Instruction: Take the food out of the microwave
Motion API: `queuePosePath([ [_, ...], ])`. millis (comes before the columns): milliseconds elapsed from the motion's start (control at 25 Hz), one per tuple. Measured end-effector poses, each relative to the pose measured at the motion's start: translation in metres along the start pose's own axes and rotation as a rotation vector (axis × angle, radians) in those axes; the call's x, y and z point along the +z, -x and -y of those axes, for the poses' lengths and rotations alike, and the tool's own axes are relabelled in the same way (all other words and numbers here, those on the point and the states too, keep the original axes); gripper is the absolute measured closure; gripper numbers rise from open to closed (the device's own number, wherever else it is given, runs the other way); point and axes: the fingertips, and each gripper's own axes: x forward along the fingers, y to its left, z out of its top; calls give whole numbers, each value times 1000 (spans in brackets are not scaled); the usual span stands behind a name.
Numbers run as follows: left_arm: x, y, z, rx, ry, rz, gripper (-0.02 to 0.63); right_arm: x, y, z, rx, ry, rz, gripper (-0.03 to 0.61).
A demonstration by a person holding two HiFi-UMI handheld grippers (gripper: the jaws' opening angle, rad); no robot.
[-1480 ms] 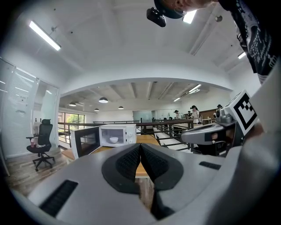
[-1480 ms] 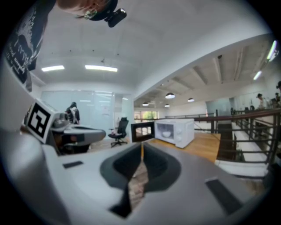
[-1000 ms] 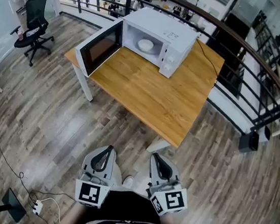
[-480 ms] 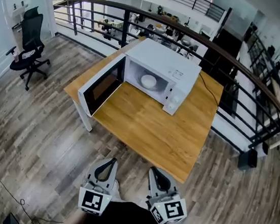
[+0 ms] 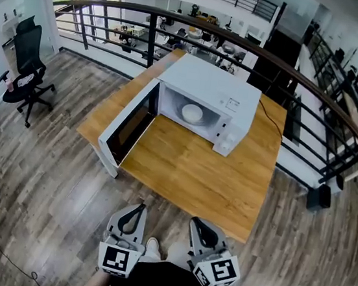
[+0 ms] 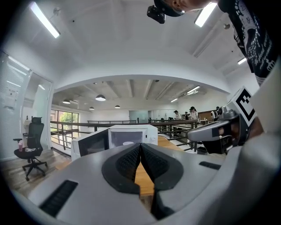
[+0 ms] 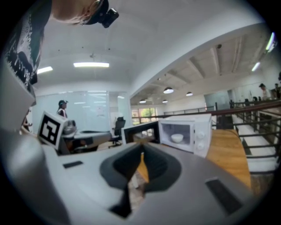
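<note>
- Short of the table [image 5: 225, 191], left gripper [image 5: 138, 207] and right gripper [image 5: 196, 221] were held closed, empty.
- Bowl [image 5: 192, 113] in microwave [image 5: 213, 85] could be toppled if jaws were opened late.

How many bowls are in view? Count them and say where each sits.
1. A white bowl sits inside the open microwave on the wooden table. Part of the cavity is hidden, so more may be there.

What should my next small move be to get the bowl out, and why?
Probably step up to the table: the microwave door already hangs open with the white bowl inside, but the left gripper and right gripper are shut and short of it.
</note>
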Motion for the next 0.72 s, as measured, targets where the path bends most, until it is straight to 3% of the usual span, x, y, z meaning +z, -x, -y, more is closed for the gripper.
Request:
queuePosePath([
  [720,-27,-39,-43,57,76,-76,580,4,-68,19,38,-13,-32,541],
])
